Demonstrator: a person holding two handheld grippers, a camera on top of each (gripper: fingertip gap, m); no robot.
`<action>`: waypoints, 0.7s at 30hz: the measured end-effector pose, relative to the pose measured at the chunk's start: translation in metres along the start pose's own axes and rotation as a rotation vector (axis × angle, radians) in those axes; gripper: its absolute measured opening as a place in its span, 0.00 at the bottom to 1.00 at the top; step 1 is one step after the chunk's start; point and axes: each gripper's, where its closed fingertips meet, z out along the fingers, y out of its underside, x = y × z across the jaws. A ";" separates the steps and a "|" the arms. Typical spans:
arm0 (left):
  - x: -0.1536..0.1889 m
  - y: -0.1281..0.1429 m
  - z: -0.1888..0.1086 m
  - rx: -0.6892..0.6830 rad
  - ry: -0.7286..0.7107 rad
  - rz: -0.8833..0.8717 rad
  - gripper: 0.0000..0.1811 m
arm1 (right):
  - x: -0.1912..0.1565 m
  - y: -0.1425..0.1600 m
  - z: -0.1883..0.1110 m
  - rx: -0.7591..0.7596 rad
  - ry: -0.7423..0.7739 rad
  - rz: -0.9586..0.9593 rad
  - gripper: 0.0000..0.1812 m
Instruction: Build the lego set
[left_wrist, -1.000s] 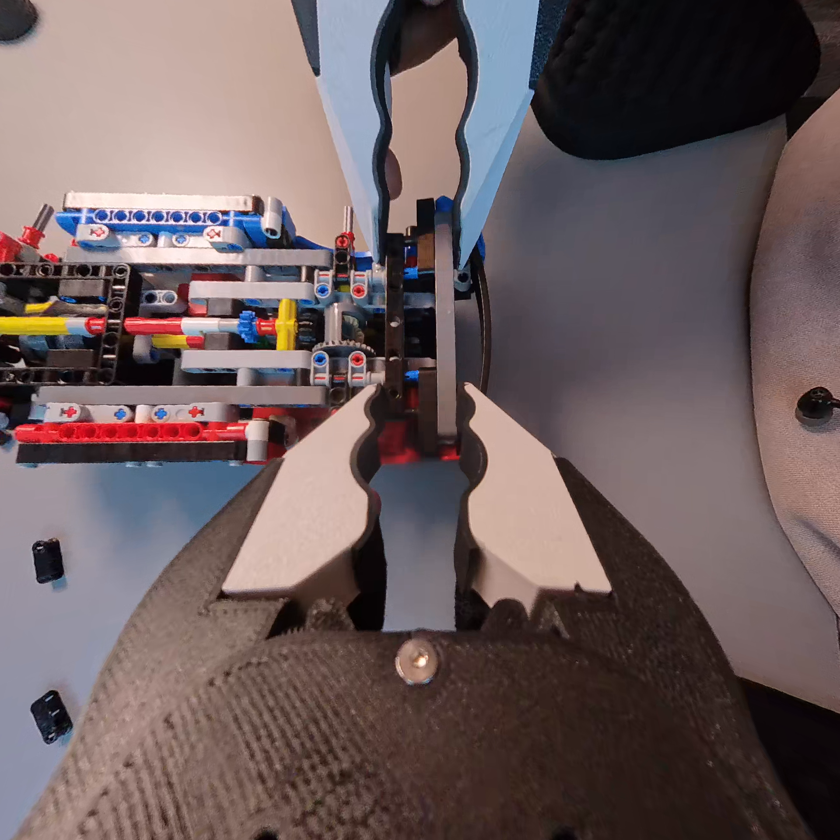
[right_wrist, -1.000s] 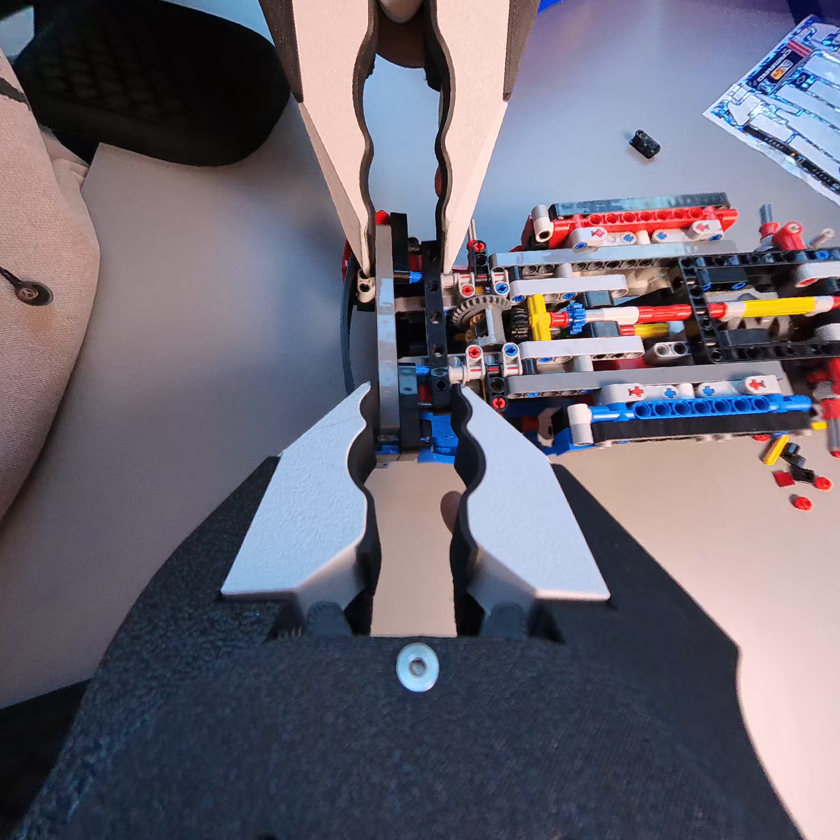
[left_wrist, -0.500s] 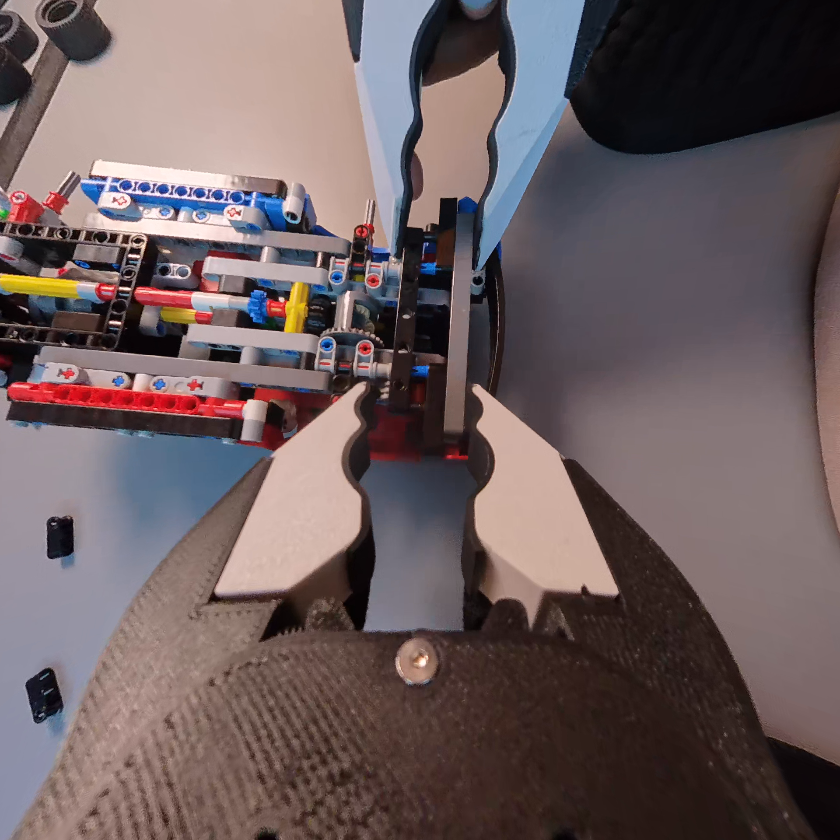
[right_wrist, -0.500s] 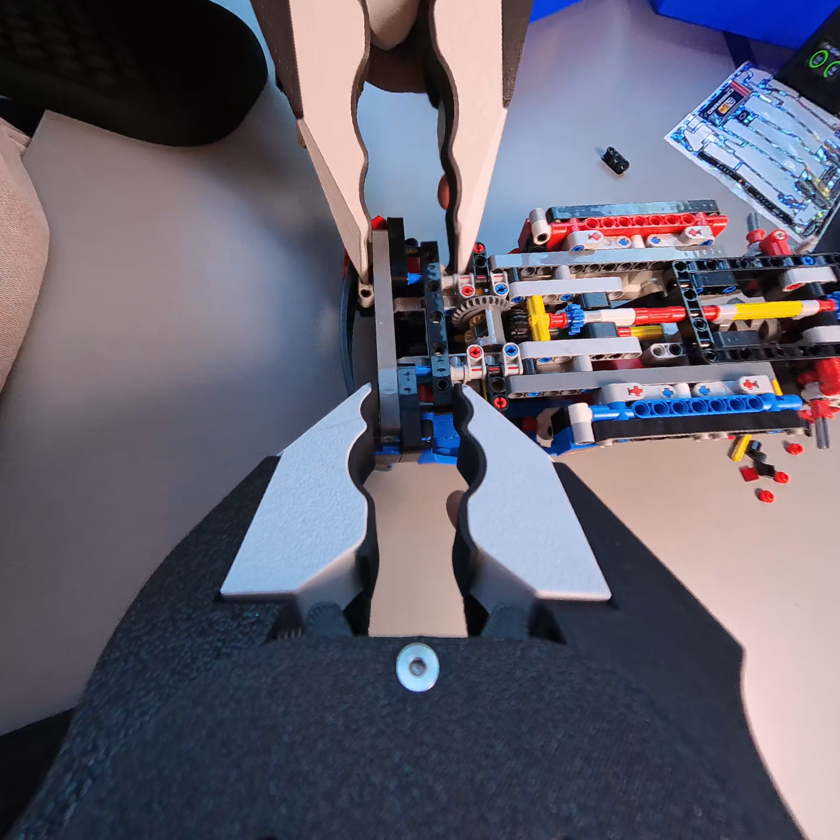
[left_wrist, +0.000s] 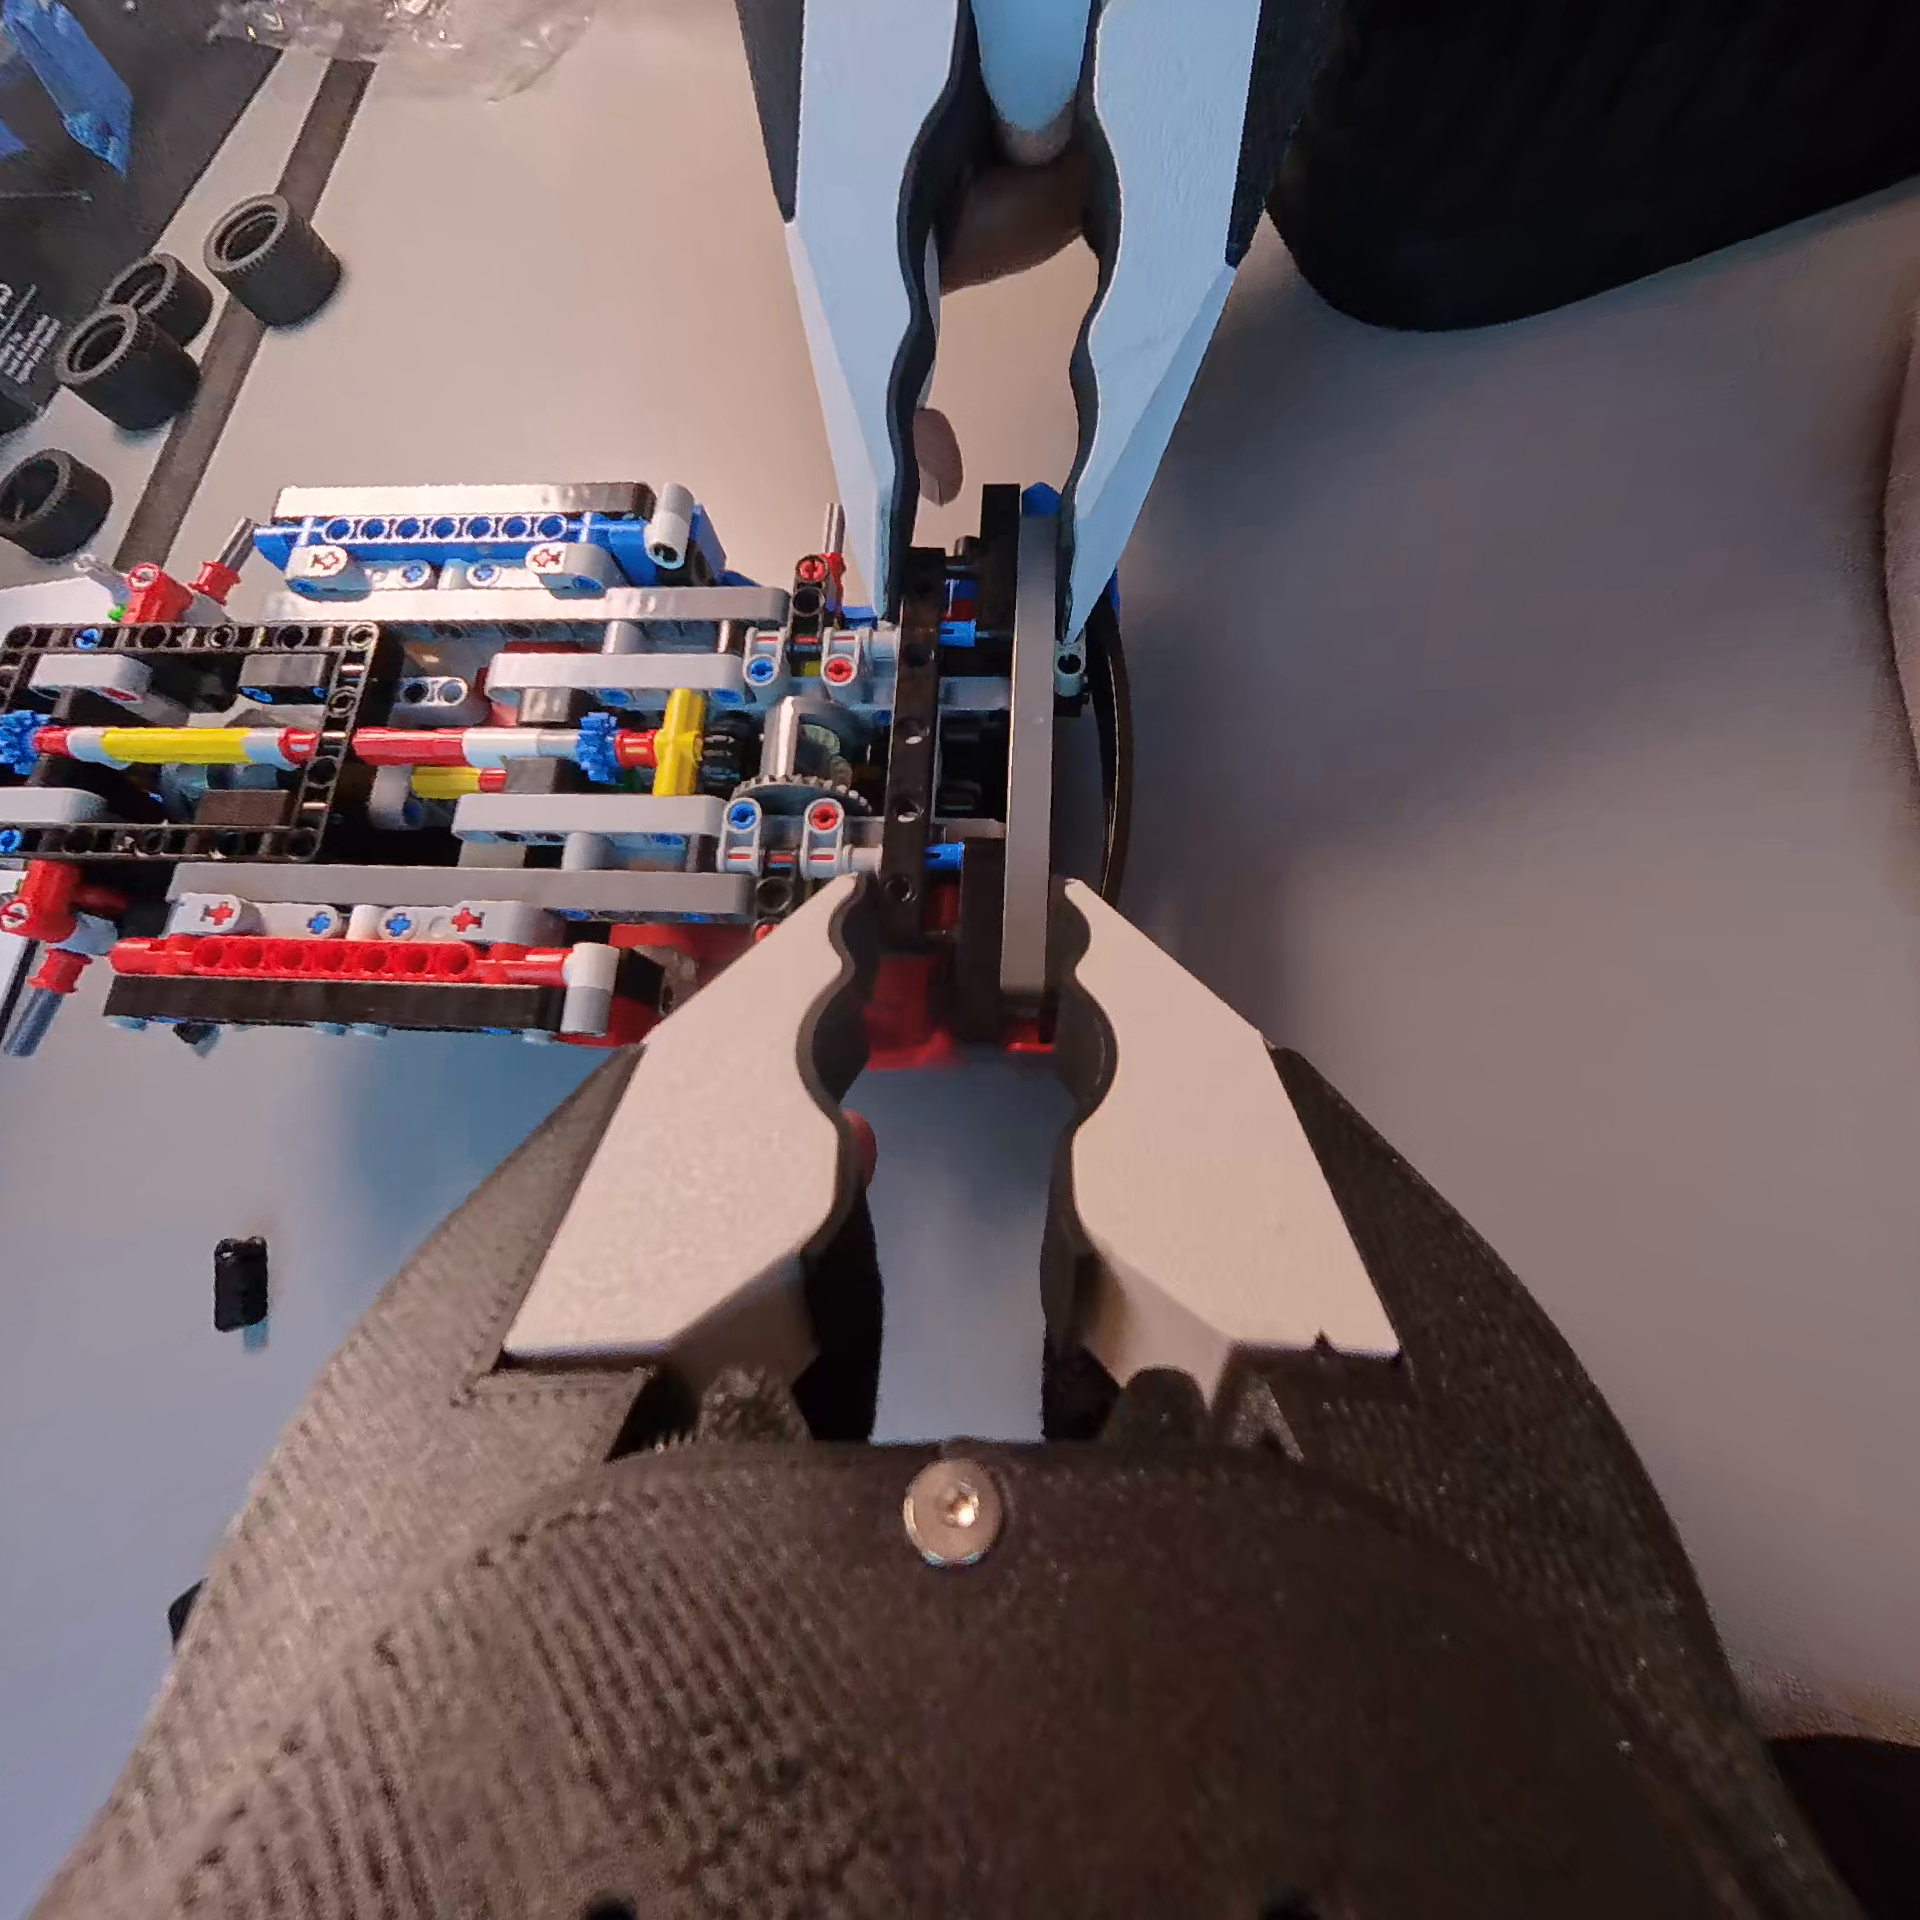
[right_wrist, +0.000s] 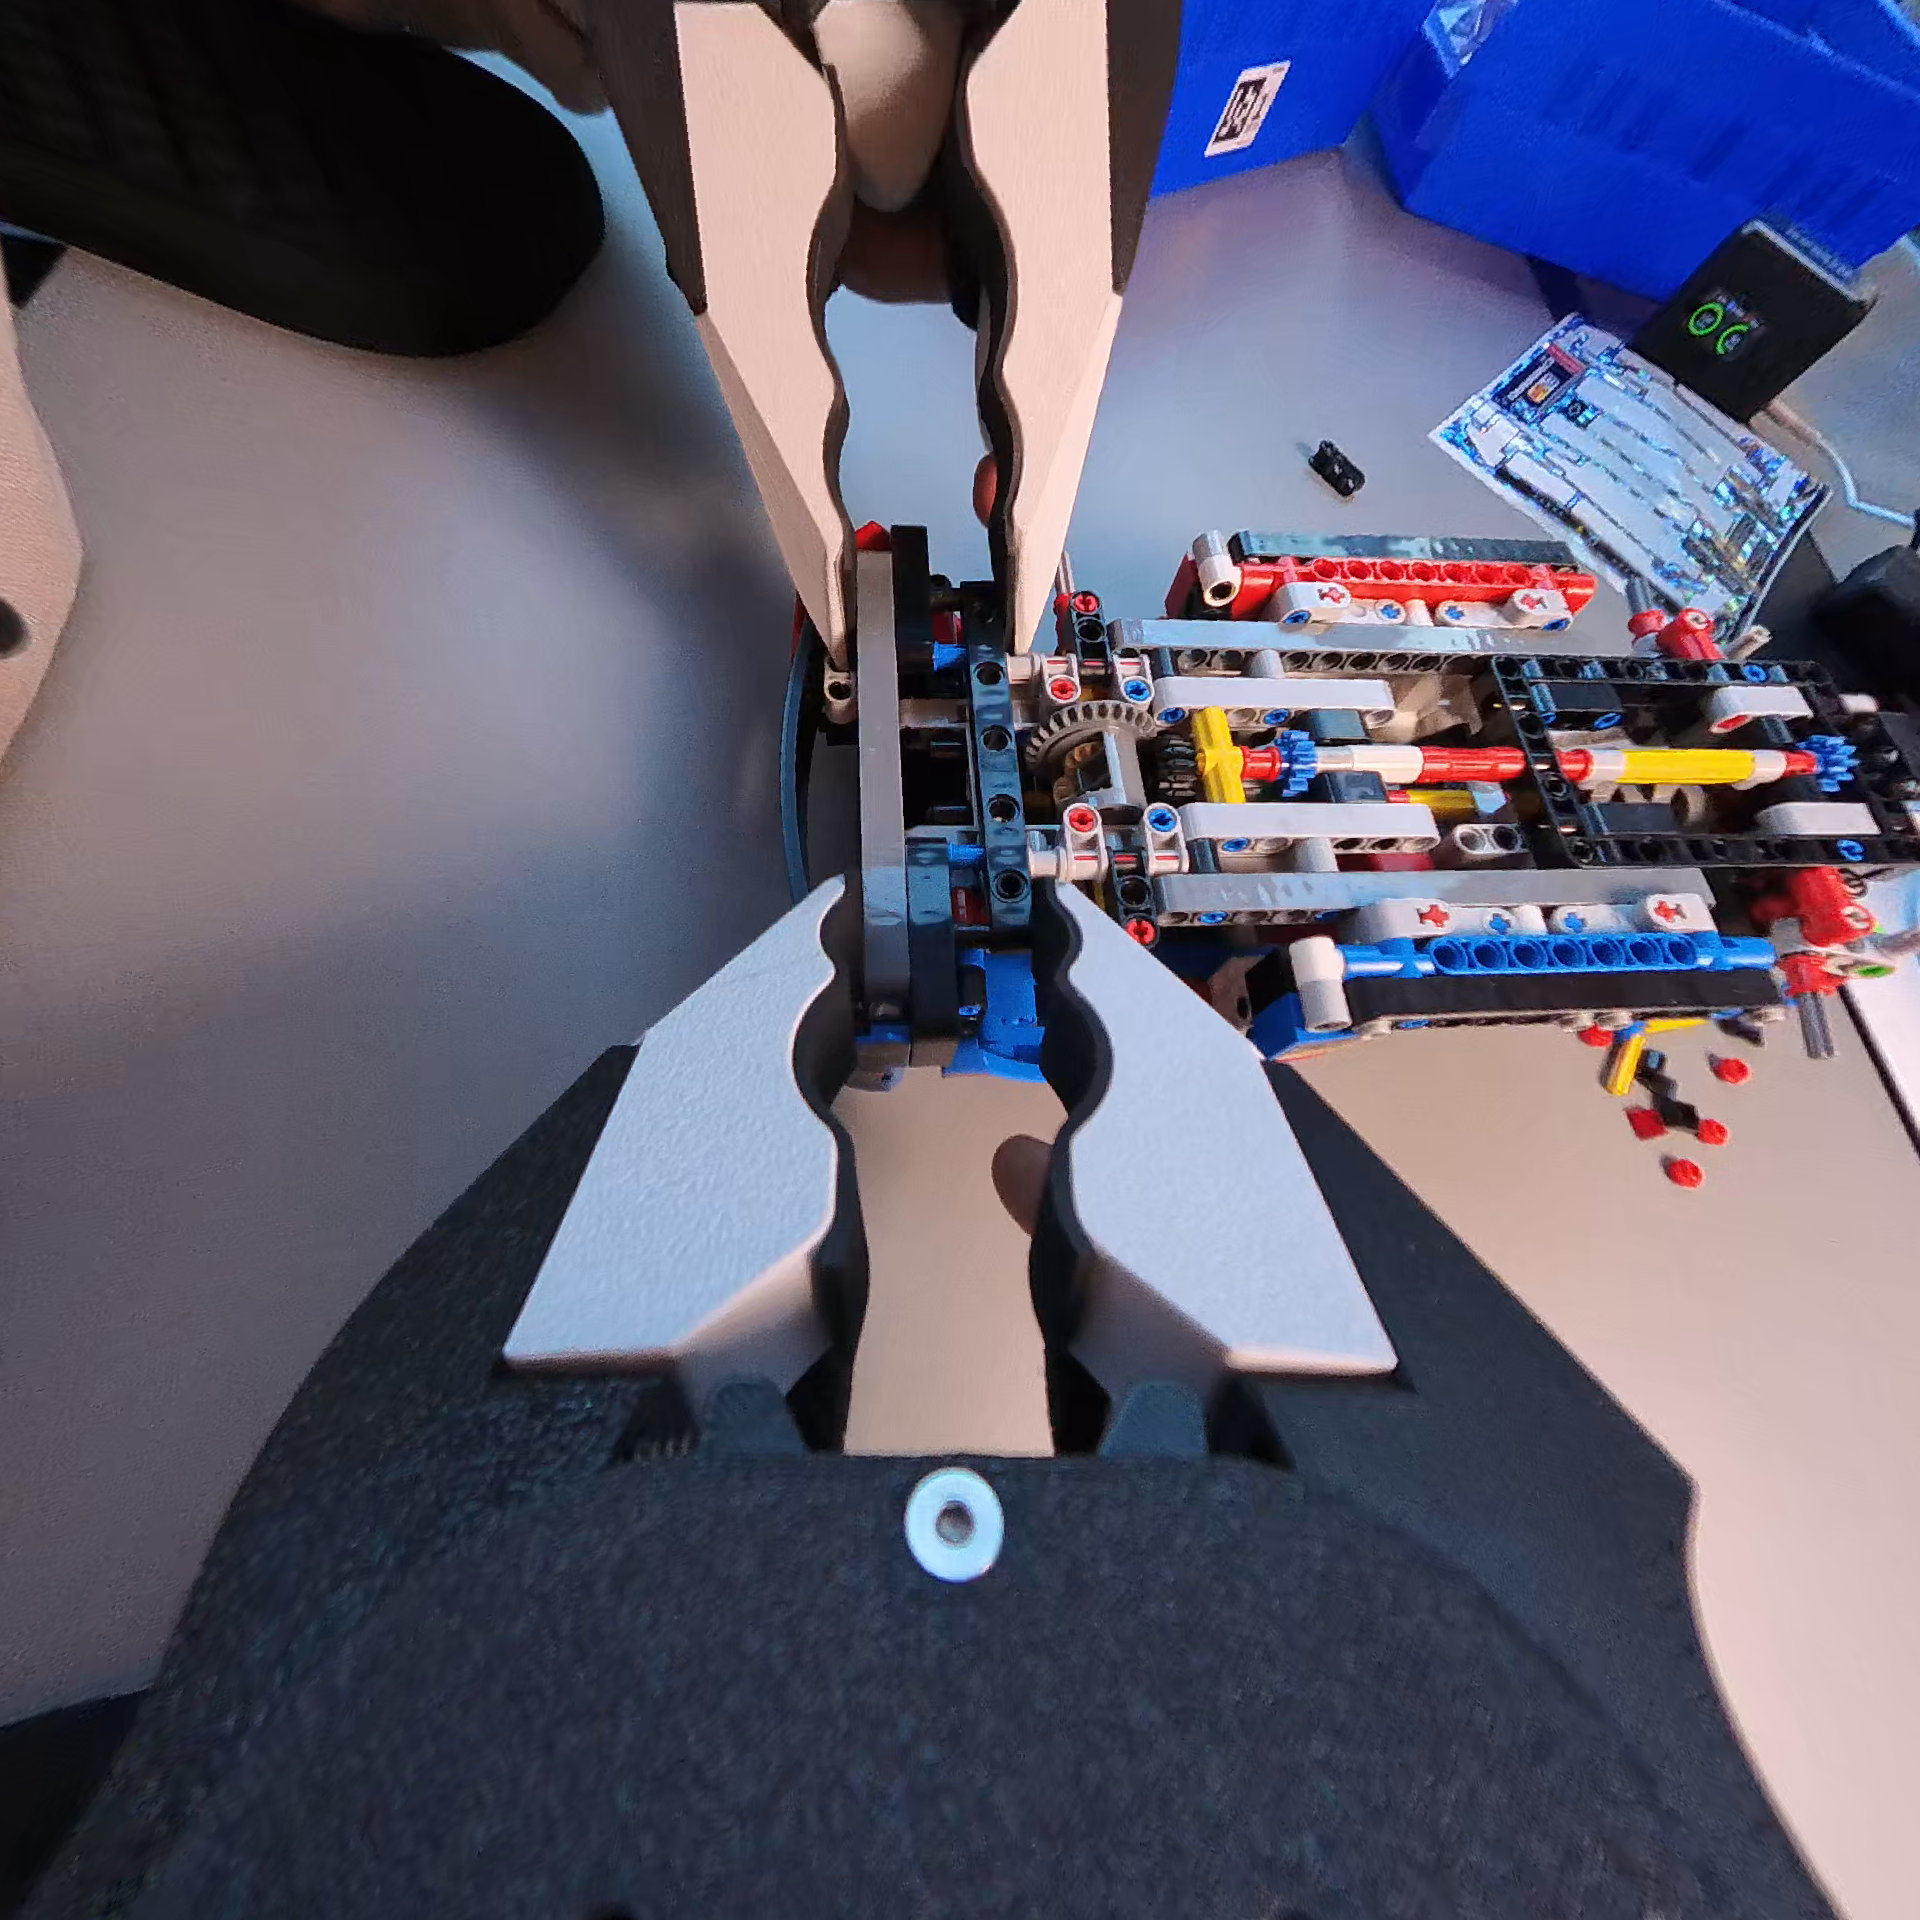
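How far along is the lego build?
Done: the long chassis is framed, with its centre shaft and gears in. In hand: the left gripper and right gripper both clamp the end of the chassis from opposite sides, squeezing the grey end plate against the black beam. Left: tyres lie unmounted, and small loose pieces wait on the table.

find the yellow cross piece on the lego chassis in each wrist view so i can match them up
Left wrist view: the yellow cross piece sits left of centre, in the chassis's middle row, left of the gear.
Right wrist view: the yellow cross piece sits right of centre, just right of the gear.
Shared landmark: the grey gear beside it, between it and the gripped end.
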 end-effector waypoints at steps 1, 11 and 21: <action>0.000 0.000 0.000 0.016 0.002 -0.006 0.17 | 0.000 0.000 0.000 0.015 -0.004 -0.001 0.16; 0.000 -0.003 0.000 0.134 0.002 -0.034 0.13 | 0.002 -0.002 -0.001 0.118 -0.022 0.009 0.16; -0.003 -0.006 0.000 0.059 -0.027 -0.074 0.14 | 0.002 -0.002 0.000 0.069 -0.006 0.042 0.16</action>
